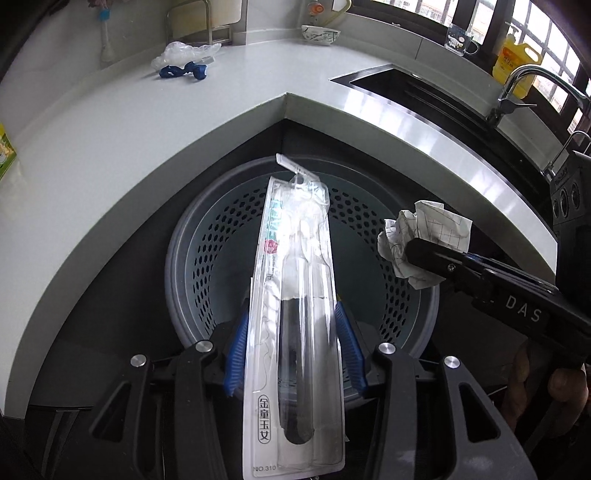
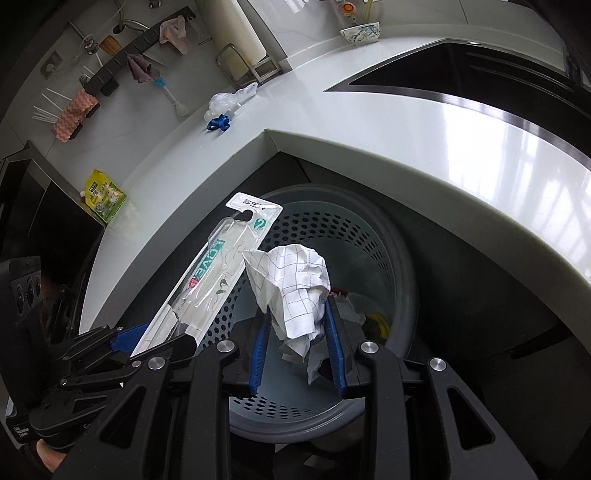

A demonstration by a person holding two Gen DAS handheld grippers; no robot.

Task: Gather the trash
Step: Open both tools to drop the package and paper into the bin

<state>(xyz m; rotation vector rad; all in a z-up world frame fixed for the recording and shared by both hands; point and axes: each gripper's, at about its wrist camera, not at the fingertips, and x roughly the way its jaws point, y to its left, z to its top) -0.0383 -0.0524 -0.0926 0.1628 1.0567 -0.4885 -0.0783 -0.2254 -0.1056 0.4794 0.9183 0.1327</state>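
My left gripper (image 1: 291, 325) is shut on a long clear plastic toothbrush package (image 1: 295, 314) and holds it above the grey perforated trash bin (image 1: 207, 236). My right gripper (image 2: 297, 325) is shut on a crumpled checked paper (image 2: 295, 284) over the same bin (image 2: 384, 251). In the left wrist view the right gripper (image 1: 421, 254) comes in from the right with the paper (image 1: 424, 229). In the right wrist view the left gripper (image 2: 147, 339) and the package (image 2: 218, 266) show at the left. Some trash lies at the bin's bottom (image 2: 373, 317).
The bin stands in the inner corner of a white L-shaped counter (image 1: 110, 147). On the counter lie a clear plastic bag (image 1: 184, 53) and a blue wrapper (image 1: 183, 71), plus a green-yellow pouch (image 2: 105, 197). A sink (image 1: 413, 88) with a faucet (image 1: 517, 88) is at the right. A bowl (image 1: 320, 34) stands at the back.
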